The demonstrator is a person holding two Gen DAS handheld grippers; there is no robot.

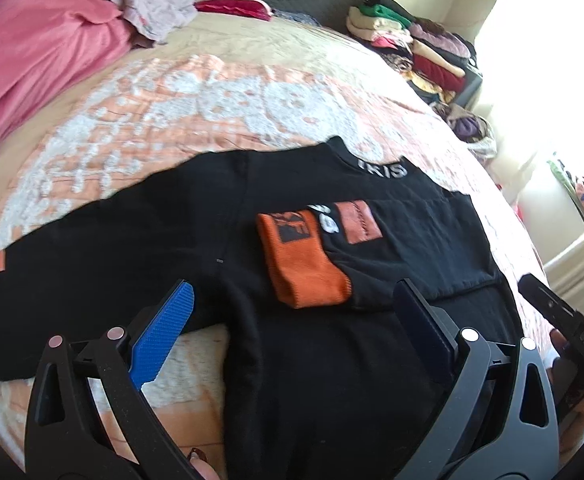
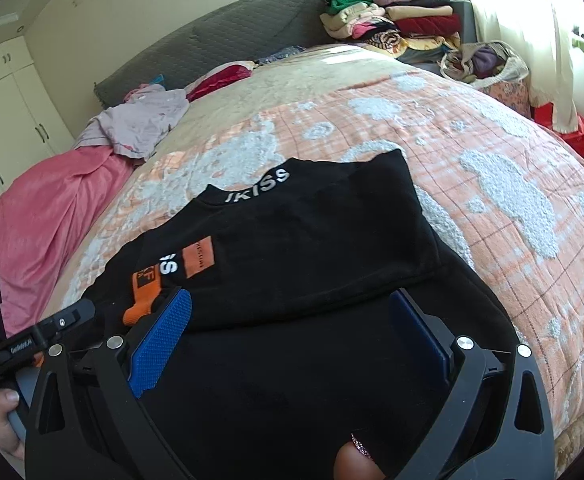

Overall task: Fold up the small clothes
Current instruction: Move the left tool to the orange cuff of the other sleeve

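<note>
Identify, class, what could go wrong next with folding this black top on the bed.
1. The right sleeve's orange cuff lies loosely folded over the black long-sleeved top; dragging the body could undo it.
2. The other sleeve is spread flat on the orange-and-white patterned bedspread, so a hem fold now would likely trap it crooked.
3. Both the left claw and right claw are open, gripping nothing.

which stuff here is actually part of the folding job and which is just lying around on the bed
In the job:
black top, right sleeve folded in, orange cuff lying on it
left gripper, open, above the top
right gripper, open, above the top

Lying about:
pink blanket
crumpled pale garment
folded clothes stack
grey pillow
patterned bedspread
</note>
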